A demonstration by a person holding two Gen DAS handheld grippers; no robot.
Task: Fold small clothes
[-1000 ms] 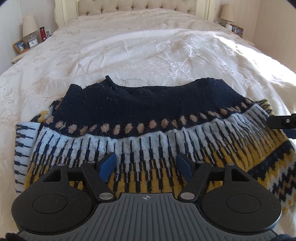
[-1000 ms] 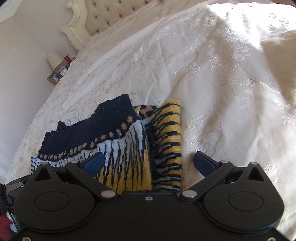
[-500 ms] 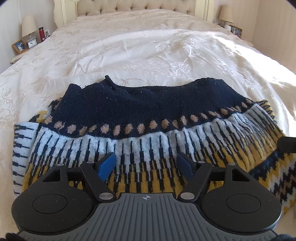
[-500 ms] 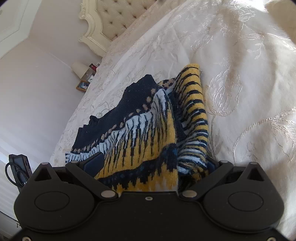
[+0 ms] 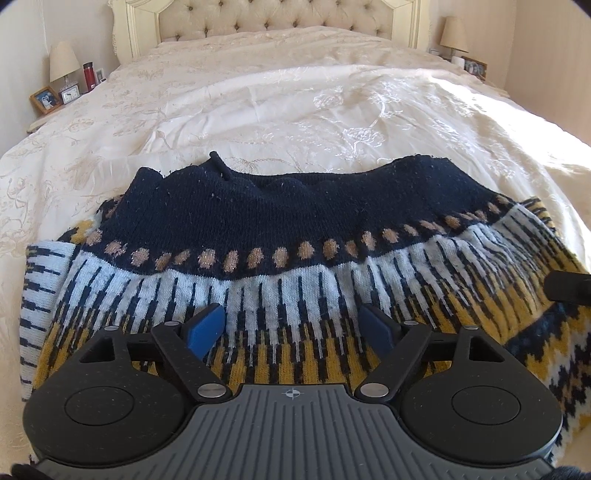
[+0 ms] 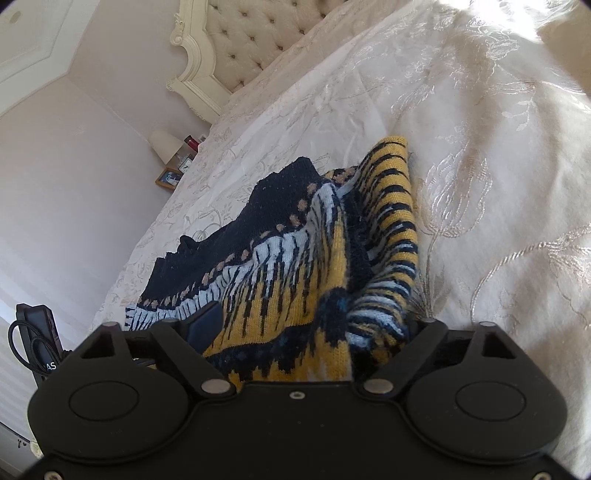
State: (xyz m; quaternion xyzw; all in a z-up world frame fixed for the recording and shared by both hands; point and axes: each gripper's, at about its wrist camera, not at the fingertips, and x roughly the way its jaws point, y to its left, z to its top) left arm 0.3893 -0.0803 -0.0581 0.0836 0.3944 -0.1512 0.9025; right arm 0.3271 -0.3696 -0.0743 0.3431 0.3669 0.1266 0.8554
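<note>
While sweater (image 5: 295, 236) lies flat on near part of white bed (image 5: 295, 92), left gripper (image 5: 291, 328) hangs over its near middle, jaws wide apart. Right gripper (image 6: 306, 332) spread around sweater's bunched right edge, not pinching.

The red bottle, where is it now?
In the left wrist view the red bottle stands far left on the nightstand beside the bed, between the lamp and the headboard.

right claw (image 6: 306, 328) advanced, straddling sweater (image 6: 295, 266) edge
</note>
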